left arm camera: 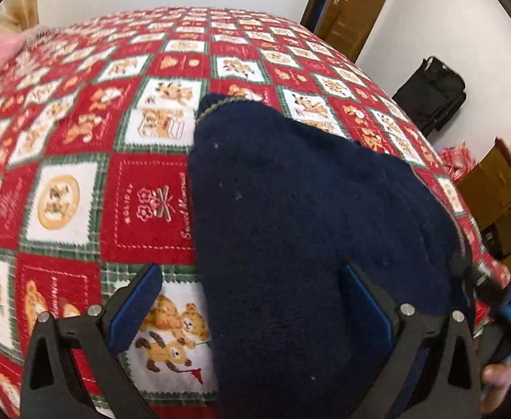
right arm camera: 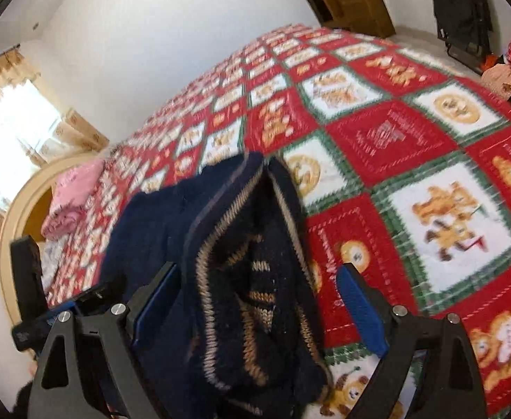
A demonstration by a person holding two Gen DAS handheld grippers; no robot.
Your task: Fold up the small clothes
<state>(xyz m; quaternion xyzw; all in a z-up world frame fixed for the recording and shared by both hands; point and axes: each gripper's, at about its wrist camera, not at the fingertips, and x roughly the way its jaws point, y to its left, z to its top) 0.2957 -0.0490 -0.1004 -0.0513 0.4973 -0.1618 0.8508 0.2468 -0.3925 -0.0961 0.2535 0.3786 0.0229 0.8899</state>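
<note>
Navy knit sweater [left arm camera: 311, 216] with tan striped trim sits bunched on the bed's red teddy-bear quilt [left arm camera: 81, 160], draped between both hand-held grippers, left [left arm camera: 252, 310] and right [right arm camera: 255, 300], fingers spread wide.

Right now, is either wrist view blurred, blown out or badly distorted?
Left wrist: quilt fairly sharp mid-frame, right edge smeared, strong fisheye bulge. Right wrist: motion blur across the sweater and quilt, and the window is blown out to white.
</note>
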